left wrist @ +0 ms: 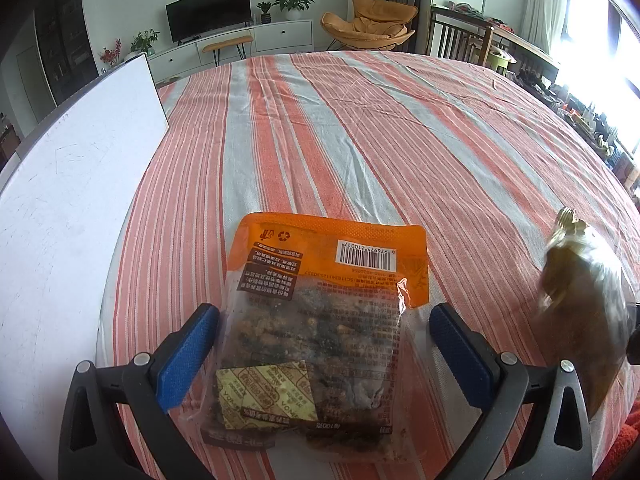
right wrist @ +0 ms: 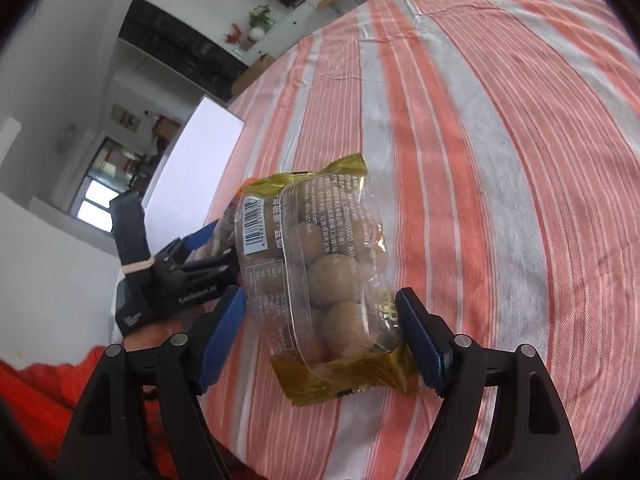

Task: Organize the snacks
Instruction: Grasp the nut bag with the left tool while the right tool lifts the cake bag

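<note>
- The left tongs [left wrist: 320,344] hang spread apart over the orange packet [left wrist: 320,320], which lies flat on the striped surface [left wrist: 400,140] between the blue pads [left wrist: 188,360]. As far as I can see neither pad presses on it, so it is straddled rather than gripped.
- The right tongs [right wrist: 320,340] stand wide too. The gold-edged bag of round snacks [right wrist: 320,264] sits between them, and from here the pads do not look tight on it — I judge it released, or only loosely cradled.
- That bag is just to the right of the orange packet, near the surface's front edge. Whether it rests fully on the cloth I cannot tell.
- My guess at the reason: the two packets are being gathered side by side, each hand minding one.
- A white board [left wrist: 80,184] lies along the left, well clear of both.
</note>
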A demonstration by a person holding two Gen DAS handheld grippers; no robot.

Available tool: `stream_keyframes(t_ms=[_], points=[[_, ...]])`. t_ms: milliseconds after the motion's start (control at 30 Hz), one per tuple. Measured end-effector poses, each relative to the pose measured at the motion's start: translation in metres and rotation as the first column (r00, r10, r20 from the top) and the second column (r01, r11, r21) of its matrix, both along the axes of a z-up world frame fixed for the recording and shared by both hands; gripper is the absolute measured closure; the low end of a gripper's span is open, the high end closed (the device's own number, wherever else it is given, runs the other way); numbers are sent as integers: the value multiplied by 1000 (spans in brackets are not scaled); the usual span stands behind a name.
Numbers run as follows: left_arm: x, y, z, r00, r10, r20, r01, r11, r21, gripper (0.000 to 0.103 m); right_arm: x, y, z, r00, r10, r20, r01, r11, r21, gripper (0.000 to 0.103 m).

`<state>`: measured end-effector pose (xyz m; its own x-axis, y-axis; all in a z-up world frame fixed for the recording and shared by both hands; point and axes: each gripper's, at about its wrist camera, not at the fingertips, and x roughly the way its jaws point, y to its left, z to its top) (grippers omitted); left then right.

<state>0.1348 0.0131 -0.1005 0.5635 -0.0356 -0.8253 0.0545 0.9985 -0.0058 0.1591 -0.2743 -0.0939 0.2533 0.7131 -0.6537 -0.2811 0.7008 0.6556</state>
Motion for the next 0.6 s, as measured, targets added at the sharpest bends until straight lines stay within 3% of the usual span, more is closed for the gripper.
stream_keyframes(t_ms=[167,267,367,467,567,600], points=[[0,0,0,1000,0,0,0,1000,0,0,-4,-16,-5,1000,-29,-8,29,999,16,22],[0,0,0,1000,0,0,0,1000,0,0,-11,-12,5,998,-39,47,44,994,-101,22],[0,0,0,1000,0,0,0,1000,0,0,-26,13,27,990,50,134,-17,972,-235,22],[0,0,0,1000,0,0,0,1000,0,0,-40,60,39,956,209,207,-98,890,-445,20],[0,0,0,1000,-1,0,1,1000,0,0,-39,90,23,943,275,186,-111,789,-605,20],[0,0,0,1000,-2,0,2,1000,-1,0,-36,90,16,951,259,171,-108,792,-601,22]])
